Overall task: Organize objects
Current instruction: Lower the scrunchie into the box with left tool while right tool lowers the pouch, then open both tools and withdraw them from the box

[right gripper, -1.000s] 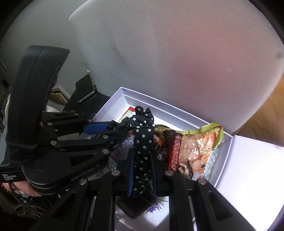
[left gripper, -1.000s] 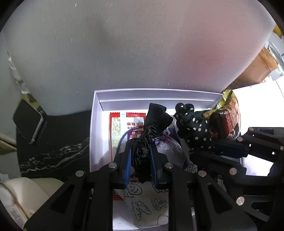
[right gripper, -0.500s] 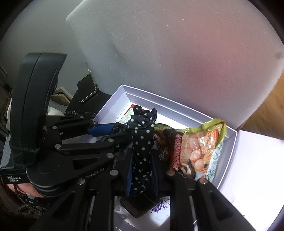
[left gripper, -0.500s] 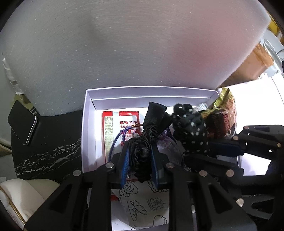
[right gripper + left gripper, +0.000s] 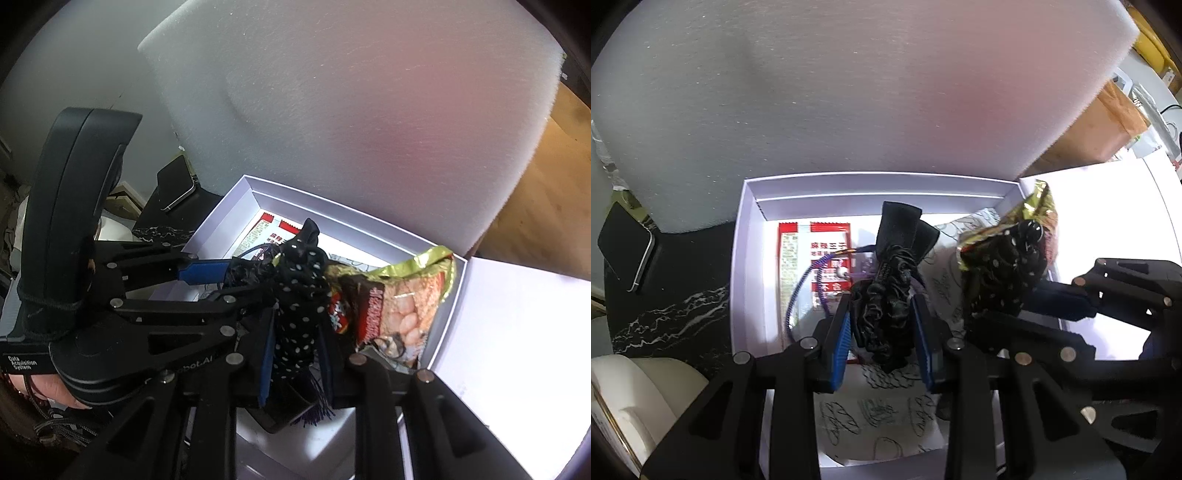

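Note:
A white box (image 5: 750, 258) holds a red sachet (image 5: 798, 254), a printed white pouch (image 5: 871, 417) and a snack bag (image 5: 399, 306). Over the box middle, my left gripper (image 5: 881, 301) has a black scrunchie (image 5: 886, 325) between its blue pads; its jaws are opening and the pads still touch the fabric. To its right, my right gripper (image 5: 295, 321) is shut on a black scrunchie with white dots (image 5: 299, 295), right beside the snack bag. The dotted scrunchie (image 5: 1008, 273) hides part of that bag in the left wrist view.
A big white foam sheet (image 5: 849, 92) stands behind the box. A phone (image 5: 626, 251) lies on the dark marbled surface at the left, a cream object (image 5: 635, 398) below it. A blue cord (image 5: 801, 288) lies in the box. A white sheet (image 5: 1108, 221) adjoins the box's right side.
My right gripper has carried the dotted scrunchie to the right, away from the black one and up against the snack bag. My left gripper's pads have spread a little around the black scrunchie.

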A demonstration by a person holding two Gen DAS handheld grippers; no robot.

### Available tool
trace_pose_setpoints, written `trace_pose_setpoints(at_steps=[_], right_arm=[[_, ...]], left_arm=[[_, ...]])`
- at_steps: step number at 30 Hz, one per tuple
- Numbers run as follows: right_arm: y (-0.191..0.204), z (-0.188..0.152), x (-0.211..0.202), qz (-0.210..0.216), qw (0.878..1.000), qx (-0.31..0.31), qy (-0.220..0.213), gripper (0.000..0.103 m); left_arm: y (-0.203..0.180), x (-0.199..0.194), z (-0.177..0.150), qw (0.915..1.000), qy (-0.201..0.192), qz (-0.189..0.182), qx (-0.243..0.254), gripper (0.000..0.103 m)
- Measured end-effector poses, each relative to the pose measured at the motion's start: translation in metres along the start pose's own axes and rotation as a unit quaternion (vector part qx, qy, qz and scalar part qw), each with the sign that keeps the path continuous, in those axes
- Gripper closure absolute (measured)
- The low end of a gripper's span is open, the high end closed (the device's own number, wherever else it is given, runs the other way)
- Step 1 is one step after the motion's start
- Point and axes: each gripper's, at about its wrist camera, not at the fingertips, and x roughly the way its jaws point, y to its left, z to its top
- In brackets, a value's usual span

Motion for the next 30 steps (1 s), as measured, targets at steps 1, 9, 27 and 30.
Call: trace_pose_setpoints(at_steps=[1,9,27,30], right_arm=[[0.0,-0.002,-0.002,-0.002,1.0,-0.001,0.0,0.083],[-0.004,-0.002,-0.017,-0.004,0.999,-0.01,-0.048,0.083],[-0.01,0.01,-0.033,-0.019,0.999,-0.003,-0.042,0.083],[-0.015,0.006,-0.043,-0.028,0.999,0.0,-0.043,0.083]], left_arm=[[-0.002,-0.001,-0.001,1.0,-0.001,-0.006,0.0,0.075],[-0.009,-0.019,-0.01,0.9995,-0.028,-0.004,-0.013,0.075],[-0.018,-0.057,-0.019,0.9982,-0.032,0.047,-0.019,0.047],[-0.023,-0.069,-0.019,0.9979,-0.037,0.05,-0.018,0.046]])
